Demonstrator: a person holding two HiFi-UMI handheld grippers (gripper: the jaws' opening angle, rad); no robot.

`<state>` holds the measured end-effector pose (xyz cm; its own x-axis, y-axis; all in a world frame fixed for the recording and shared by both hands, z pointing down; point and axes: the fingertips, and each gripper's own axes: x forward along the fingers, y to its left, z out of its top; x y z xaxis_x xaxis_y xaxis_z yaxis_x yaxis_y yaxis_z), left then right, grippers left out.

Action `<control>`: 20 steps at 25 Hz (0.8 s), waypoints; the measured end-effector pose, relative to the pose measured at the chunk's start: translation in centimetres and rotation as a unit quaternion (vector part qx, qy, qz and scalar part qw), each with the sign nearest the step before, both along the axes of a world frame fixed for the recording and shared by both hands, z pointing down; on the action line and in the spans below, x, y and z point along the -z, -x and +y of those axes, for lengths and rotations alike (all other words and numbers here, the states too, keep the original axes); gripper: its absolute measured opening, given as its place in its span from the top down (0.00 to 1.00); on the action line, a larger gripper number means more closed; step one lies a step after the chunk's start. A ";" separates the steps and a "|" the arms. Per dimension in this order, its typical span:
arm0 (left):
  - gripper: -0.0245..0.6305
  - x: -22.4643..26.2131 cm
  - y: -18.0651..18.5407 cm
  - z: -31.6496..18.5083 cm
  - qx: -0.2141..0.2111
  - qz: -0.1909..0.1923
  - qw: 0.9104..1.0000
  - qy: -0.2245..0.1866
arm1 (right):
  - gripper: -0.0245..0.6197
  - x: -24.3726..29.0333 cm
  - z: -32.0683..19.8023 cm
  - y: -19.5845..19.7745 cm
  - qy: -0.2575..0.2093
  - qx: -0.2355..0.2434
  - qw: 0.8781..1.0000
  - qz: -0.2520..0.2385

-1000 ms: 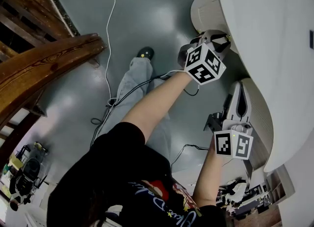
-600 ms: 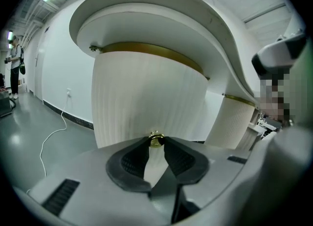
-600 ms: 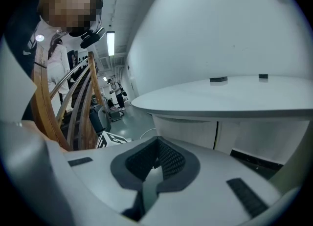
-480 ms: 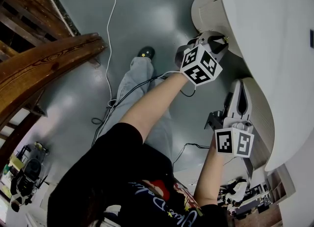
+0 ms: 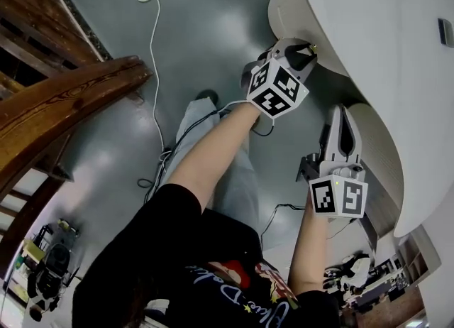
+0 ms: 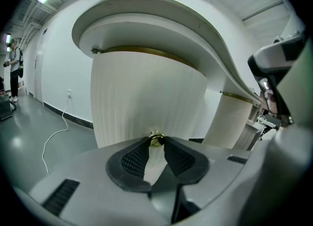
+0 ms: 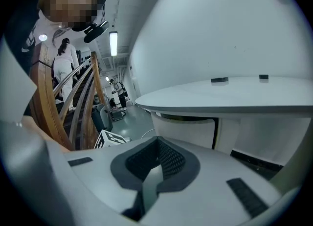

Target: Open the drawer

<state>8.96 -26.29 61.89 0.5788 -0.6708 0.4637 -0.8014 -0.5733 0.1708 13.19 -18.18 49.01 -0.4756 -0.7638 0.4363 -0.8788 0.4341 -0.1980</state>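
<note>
The drawer is the white ribbed curved front point(image 6: 146, 98) under the rounded white desk top point(image 5: 383, 28). A small brass knob point(image 6: 156, 138) sticks out of it. My left gripper point(image 6: 156, 143) is shut on this knob, which is pinched between the tips of the black pads. In the head view the left gripper point(image 5: 305, 50) reaches under the desk's rim at the drawer point(image 5: 284, 7). My right gripper point(image 5: 342, 110) hangs lower in the head view, beside the second ribbed column, and holds nothing. In its own view the right gripper point(image 7: 159, 139) has its pads together, below the desk top point(image 7: 220, 98).
A second ribbed column point(image 6: 234, 122) stands to the right of the drawer. A curved wooden railing point(image 5: 64, 99) runs at the left. A white cable point(image 5: 152, 71) lies on the grey floor by the person's leg point(image 5: 206, 142). Another person point(image 6: 14, 68) stands far off.
In the head view my left gripper has shifted a little left, away from the desk, still on the knob. The right gripper has kept its place.
</note>
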 end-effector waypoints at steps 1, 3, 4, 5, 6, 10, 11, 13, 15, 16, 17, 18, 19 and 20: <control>0.81 0.0 0.1 0.3 -0.002 0.001 1.000 0.002 | 0.96 0.1 0.2 0.0 0.001 -0.006 1.000 -0.002; 0.81 -0.1 0.1 0.7 -0.004 0.003 1.000 0.006 | 0.96 0.1 0.4 0.0 0.004 -0.018 1.000 -0.009; 0.81 0.0 0.2 0.7 -0.005 0.002 1.000 0.006 | 0.96 0.0 0.4 0.0 0.007 -0.023 1.000 -0.013; 0.81 0.0 0.3 0.7 -0.007 0.000 1.000 0.005 | 0.96 -0.2 0.3 0.1 0.009 -0.027 0.999 -0.017; 0.81 0.1 0.3 0.6 -0.010 -0.003 1.000 0.005 | 0.96 -0.4 0.2 0.1 0.010 -0.031 0.999 -0.022; 0.81 0.1 0.5 1.6 -0.025 0.001 1.000 0.010 | 0.96 -0.2 0.6 0.6 0.013 -0.051 0.998 -0.036; 0.81 0.1 0.7 1.9 -0.028 0.000 1.000 0.010 | 0.96 0.2 0.7 0.8 0.011 -0.058 0.997 -0.042; 0.81 0.1 1.0 2.2 -0.033 -0.001 0.999 0.011 | 0.96 0.8 1.0 1.0 0.007 -0.070 0.996 -0.055; 0.81 0.0 1.1 2.4 -0.033 -0.002 0.999 0.015 | 0.96 1.0 1.2 0.9 0.007 -0.077 0.995 -0.057; 0.81 -0.1 1.1 2.5 -0.033 -0.002 0.999 0.017 | 0.96 0.9 1.2 0.8 0.007 -0.081 0.995 -0.057; 0.81 -0.1 1.1 2.6 -0.032 -0.002 0.999 0.019 | 0.96 0.9 1.3 0.7 0.007 -0.084 0.995 -0.057; 0.81 -0.1 1.2 2.8 -0.032 -0.002 0.999 0.021 | 0.96 1.0 1.5 0.7 0.006 -0.087 0.995 -0.057; 0.81 -0.1 1.3 3.1 -0.032 -0.001 0.999 0.023 | 0.96 1.1 1.7 0.7 0.005 -0.091 0.994 -0.057; 0.81 -0.1 1.4 3.4 -0.032 0.000 0.999 0.024 | 0.96 1.2 1.9 0.7 0.003 -0.094 0.994 -0.057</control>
<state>7.61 -22.93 61.96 0.6198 -0.6090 0.4949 -0.7633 -0.6144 0.1998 12.49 -16.24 47.84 -0.3710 -0.8413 0.3933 -0.9161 0.2622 -0.3033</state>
